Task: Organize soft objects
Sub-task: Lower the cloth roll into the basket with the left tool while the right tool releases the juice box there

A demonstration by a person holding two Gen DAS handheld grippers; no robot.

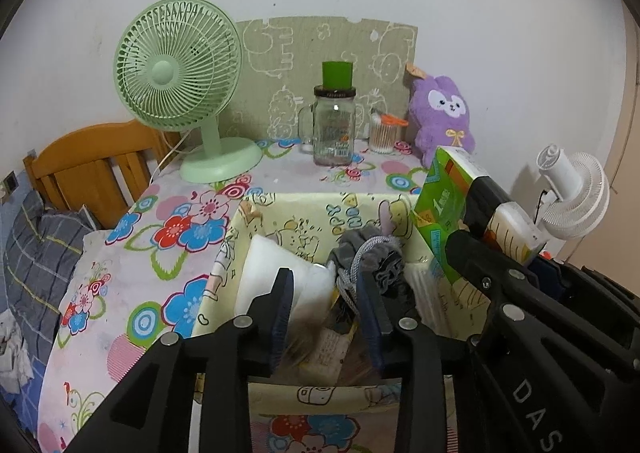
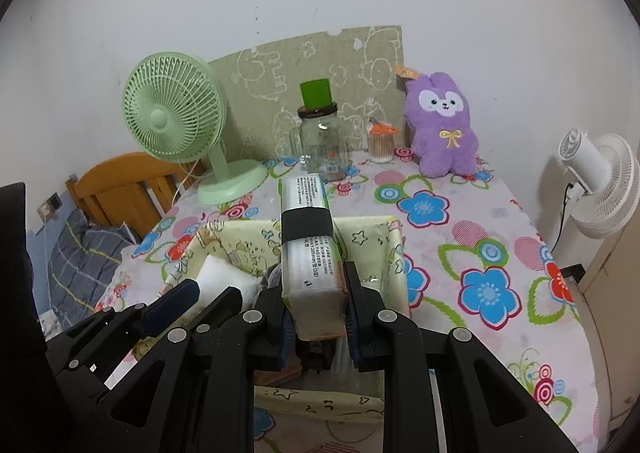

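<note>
Tissue pack carried over the fabric bin, white pad already inside.

Left wrist view: left claw (image 1: 326,309) parted above the fabric bin (image 1: 304,213), nothing pinched; white foam pad (image 1: 276,273) and grey knit bundle (image 1: 370,253) below, soft, light, squashable. Right wrist view: right claw (image 2: 316,317) clamped across the near end of the tissue pack (image 2: 310,249), poised over the bin on the tabletop (image 2: 460,213); slick wrapper, yielding body, best gripped across the narrow sides.
</note>
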